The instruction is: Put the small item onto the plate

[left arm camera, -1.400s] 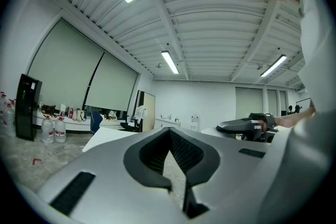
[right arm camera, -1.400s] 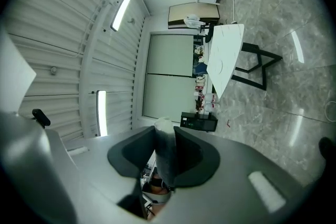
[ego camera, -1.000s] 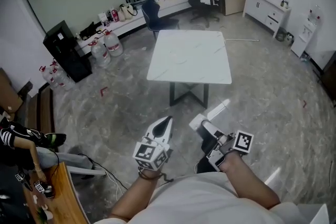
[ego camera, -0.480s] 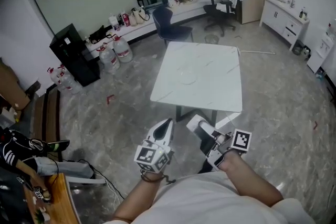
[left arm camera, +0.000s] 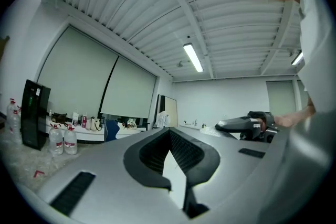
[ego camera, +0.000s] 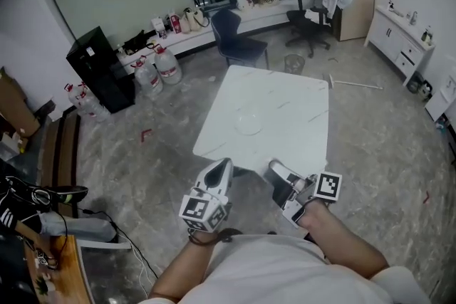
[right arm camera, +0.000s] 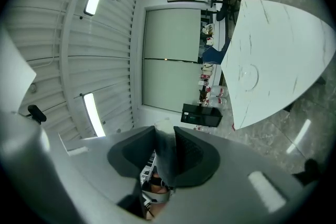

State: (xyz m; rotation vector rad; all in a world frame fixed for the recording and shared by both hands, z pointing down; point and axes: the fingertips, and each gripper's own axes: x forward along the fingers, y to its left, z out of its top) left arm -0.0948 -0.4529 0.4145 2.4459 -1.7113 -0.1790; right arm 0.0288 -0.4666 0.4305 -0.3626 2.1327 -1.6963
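A white marble-look table (ego camera: 285,110) stands ahead of me, and a clear glass plate (ego camera: 249,124) lies near its middle. The plate (right arm camera: 248,74) also shows in the right gripper view, far off. Both grippers hang in front of my chest, short of the table's near edge. My right gripper (ego camera: 275,166) is shut on a small pale item (right arm camera: 165,157), which fills the gap between its dark pads. The left gripper (ego camera: 225,163) points forward with its fingers together and nothing in them; the jaws (left arm camera: 169,134) meet at the tip.
A dark chair (ego camera: 239,39) stands behind the table and an office chair (ego camera: 313,21) farther back. A black cabinet (ego camera: 100,71) and water bottles (ego camera: 157,67) line the left wall. White cupboards (ego camera: 410,28) are at the right. A wooden bench (ego camera: 60,274) sits at lower left.
The table has come nearer and now sits just beyond the grippers. Both grippers keep the same pose, and the right jaws stay closed on the item.
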